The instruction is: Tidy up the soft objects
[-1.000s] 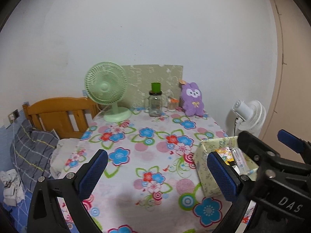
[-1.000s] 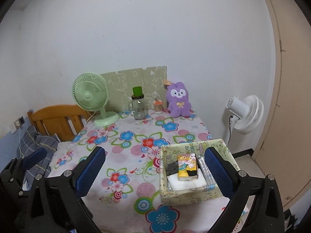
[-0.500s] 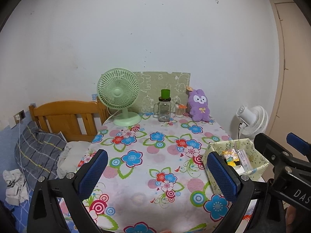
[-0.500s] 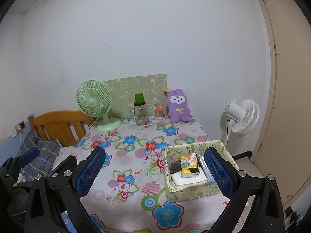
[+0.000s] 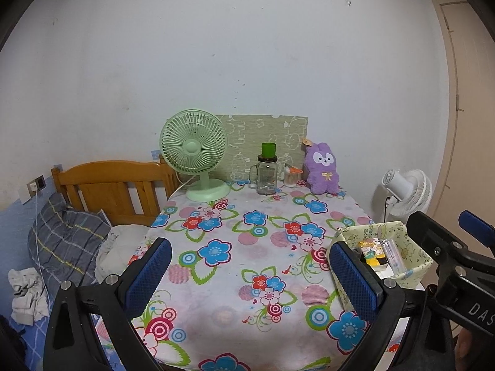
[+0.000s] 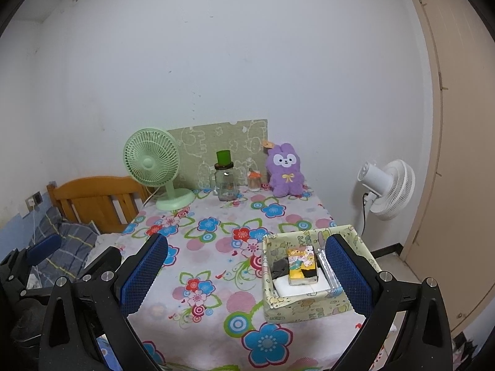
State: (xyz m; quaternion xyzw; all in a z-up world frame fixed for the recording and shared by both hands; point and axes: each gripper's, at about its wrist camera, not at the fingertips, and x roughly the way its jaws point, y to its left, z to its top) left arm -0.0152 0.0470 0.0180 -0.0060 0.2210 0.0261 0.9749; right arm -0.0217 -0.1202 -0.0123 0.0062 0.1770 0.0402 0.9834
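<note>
The left gripper [image 5: 247, 273] is spread wide and holds nothing. The right gripper [image 6: 244, 273] is also released and empty. The purple plush bunny [image 6: 284, 170] sits upright at the table's [image 6: 213, 318] far edge, at twelve o'clock, slightly nearer the right gripper. The box [image 6: 309, 306] lies at four o'clock.

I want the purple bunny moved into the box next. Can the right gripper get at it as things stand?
Probably yes. The right gripper is open and empty, and the purple bunny sits upright at the table's far edge. The bare tablecloth lies between; the jar stands left.
</note>
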